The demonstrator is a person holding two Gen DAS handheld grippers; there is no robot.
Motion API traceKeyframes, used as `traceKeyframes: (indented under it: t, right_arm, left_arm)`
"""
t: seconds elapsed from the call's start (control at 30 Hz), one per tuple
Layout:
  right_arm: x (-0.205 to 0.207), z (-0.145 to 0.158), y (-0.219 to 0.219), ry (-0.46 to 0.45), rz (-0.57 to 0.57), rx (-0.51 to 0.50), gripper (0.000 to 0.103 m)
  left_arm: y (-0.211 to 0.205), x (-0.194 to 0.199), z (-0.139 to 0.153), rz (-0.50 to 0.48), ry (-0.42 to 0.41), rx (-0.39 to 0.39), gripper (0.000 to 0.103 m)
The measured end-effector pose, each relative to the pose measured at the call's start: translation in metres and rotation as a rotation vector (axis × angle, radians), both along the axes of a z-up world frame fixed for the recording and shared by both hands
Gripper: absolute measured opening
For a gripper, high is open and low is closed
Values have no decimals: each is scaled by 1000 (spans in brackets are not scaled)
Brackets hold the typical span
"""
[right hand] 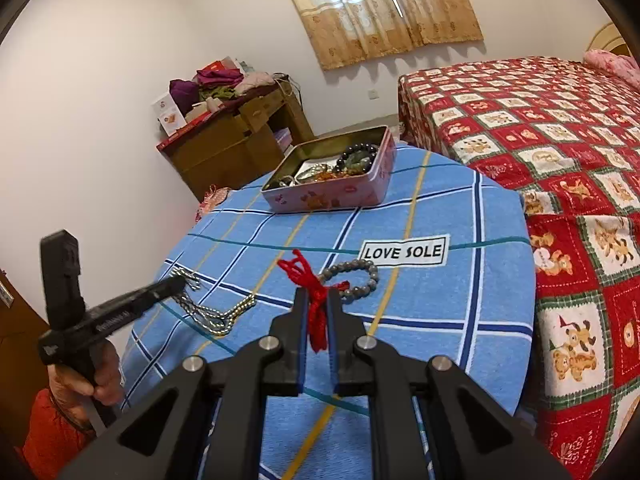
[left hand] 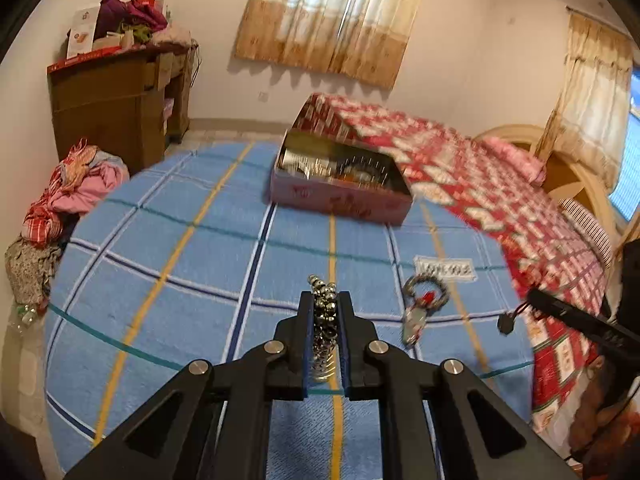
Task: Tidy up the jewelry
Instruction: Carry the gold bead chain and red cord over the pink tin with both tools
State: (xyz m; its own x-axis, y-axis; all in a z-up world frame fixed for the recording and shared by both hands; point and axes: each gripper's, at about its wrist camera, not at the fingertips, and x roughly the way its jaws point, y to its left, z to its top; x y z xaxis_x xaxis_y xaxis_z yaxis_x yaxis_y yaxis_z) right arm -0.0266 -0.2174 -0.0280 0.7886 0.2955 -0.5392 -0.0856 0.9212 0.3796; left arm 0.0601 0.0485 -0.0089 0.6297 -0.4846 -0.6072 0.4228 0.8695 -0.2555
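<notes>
My left gripper is shut on a chain of small silver and dark beads, held above the blue checked towel. In the right wrist view that chain trails from the left gripper down onto the towel. My right gripper is shut on the red cord tassel of a grey bead bracelet, which lies on the towel by the "LOVE SOLE" label. A pink open tin with several jewelry pieces sits at the towel's far edge.
A bed with a red patchwork quilt borders the towel on the right. Past the table stand a brown cabinet stacked with clothes and a heap of clothing on the left. A hand holds the left gripper's handle.
</notes>
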Motion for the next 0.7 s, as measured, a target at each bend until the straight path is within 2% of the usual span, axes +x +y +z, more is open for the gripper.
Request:
traceKeyframes:
  t: [0.33,0.7]
  right_arm:
    - [-1,29,-7,-77,-2,12,12]
    - [21,61,-12,-160,21,14,12]
  left_arm:
    - [21,-2,58,-62,-112,-180,10]
    - [6,15,95,-120,-202,-183,10]
